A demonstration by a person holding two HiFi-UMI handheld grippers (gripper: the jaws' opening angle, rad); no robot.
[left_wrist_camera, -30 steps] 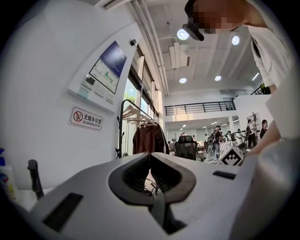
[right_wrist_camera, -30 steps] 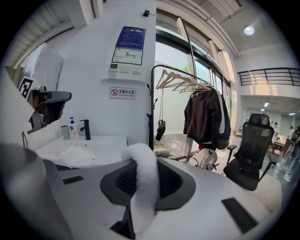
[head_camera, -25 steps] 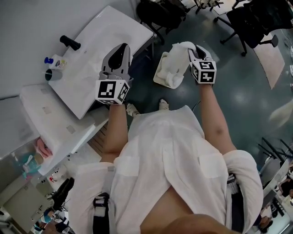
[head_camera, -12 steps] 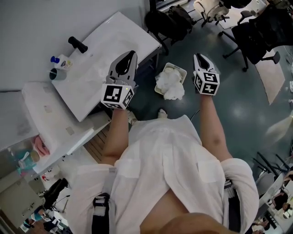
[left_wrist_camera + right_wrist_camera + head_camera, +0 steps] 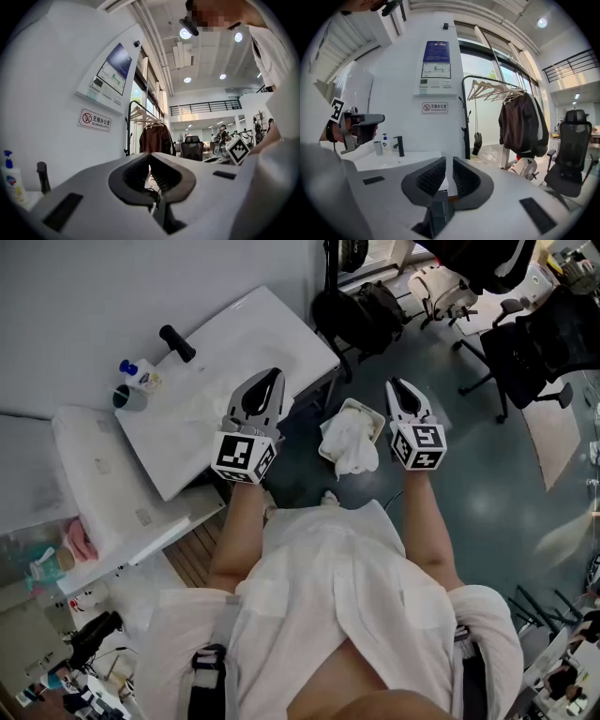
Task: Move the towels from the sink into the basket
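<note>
The sink [image 5: 244, 334] lies nearer the left gripper [image 5: 269, 381] than the right gripper [image 5: 395, 388]; both pairs of fingers [image 5: 133, 171] are together, empty.

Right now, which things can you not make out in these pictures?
Sink basin: head view, left claw covers part; white on white, remaining towels unclear.
Basket interior: head view, the white towel covers it.
Soap bottle label: too small in all views.
</note>
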